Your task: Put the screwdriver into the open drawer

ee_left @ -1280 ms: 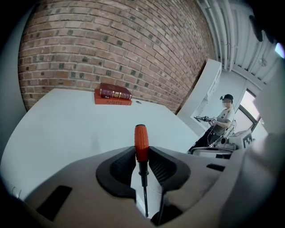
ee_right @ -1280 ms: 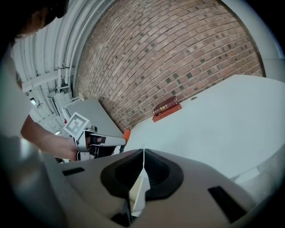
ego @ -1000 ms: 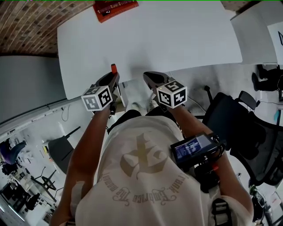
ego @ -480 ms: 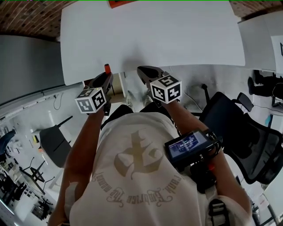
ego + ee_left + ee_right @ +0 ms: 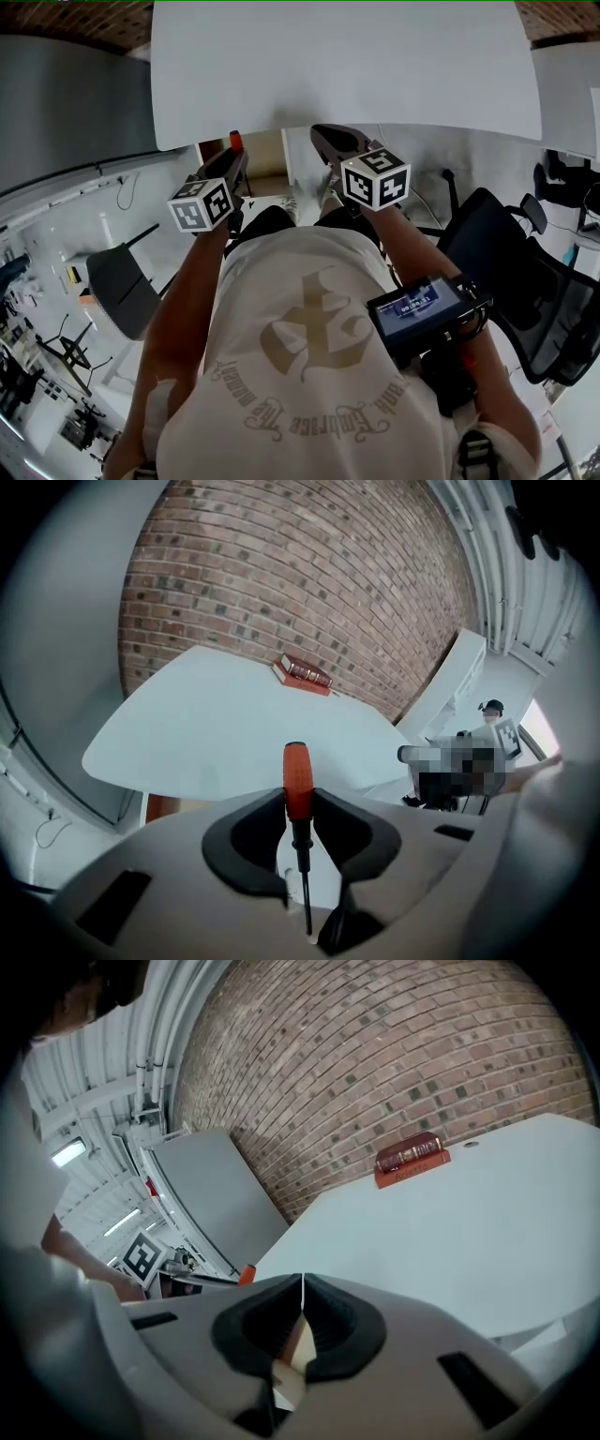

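The screwdriver (image 5: 297,780) has an orange handle and a thin black shaft. My left gripper (image 5: 298,803) is shut on the handle, whose end pokes out past the jaws toward the white table (image 5: 216,733). In the head view the left gripper (image 5: 232,157) hangs at the table's near edge, the screwdriver (image 5: 235,141) tip just at that edge. My right gripper (image 5: 326,139) is beside it, also at the edge; its jaws (image 5: 302,1288) meet with nothing between them. A tan opening (image 5: 265,161) shows under the table edge between the grippers; I cannot tell if it is the drawer.
A red book (image 5: 305,674) lies at the table's far side by the brick wall (image 5: 394,1063). A black office chair (image 5: 525,281) stands at my right, a grey chair (image 5: 117,286) at my left. A grey panel (image 5: 75,103) flanks the table's left.
Both grippers have drawn back from over the table to its near edge. The book has left the head view, and the tan space under the edge has come into sight.
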The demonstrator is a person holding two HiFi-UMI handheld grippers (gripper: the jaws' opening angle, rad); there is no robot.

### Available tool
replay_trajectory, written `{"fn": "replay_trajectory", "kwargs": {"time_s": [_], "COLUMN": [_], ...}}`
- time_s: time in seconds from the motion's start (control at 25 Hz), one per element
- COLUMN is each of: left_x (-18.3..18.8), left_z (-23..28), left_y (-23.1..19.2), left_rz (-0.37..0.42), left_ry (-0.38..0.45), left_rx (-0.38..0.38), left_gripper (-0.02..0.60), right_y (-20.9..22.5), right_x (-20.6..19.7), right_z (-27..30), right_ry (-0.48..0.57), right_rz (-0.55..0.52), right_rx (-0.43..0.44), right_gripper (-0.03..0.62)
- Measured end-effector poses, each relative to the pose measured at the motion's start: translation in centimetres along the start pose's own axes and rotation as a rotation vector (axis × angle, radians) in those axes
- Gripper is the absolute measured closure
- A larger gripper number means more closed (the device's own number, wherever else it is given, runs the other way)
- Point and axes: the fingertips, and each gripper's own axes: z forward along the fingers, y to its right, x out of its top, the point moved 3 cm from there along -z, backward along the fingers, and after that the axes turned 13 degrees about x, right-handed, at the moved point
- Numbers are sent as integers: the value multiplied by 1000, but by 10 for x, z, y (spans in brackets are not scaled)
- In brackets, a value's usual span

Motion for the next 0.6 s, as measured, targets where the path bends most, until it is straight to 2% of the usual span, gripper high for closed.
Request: {"fn": "replay_trajectory", "kwargs": {"time_s": [0.16, 0.36, 0.6], "left_x": [-16, -44, -82], "left_z": [0, 9, 35], "left_y": [-20, -81, -79], "left_rz": [-22, -43, -103], "left_ry": [-27, -89, -144], "left_rx": [-2, 2, -3], "left_gripper": [479, 479, 479], "right_y": [-11, -30, -28], "right_x": [-10, -29, -53], "right_z": [15, 71, 63], "right_ry": [-22, -56, -73], "right_rz": [4, 18, 27], "right_rx": [-9, -11, -15], "right_gripper": [571, 571, 572]}}
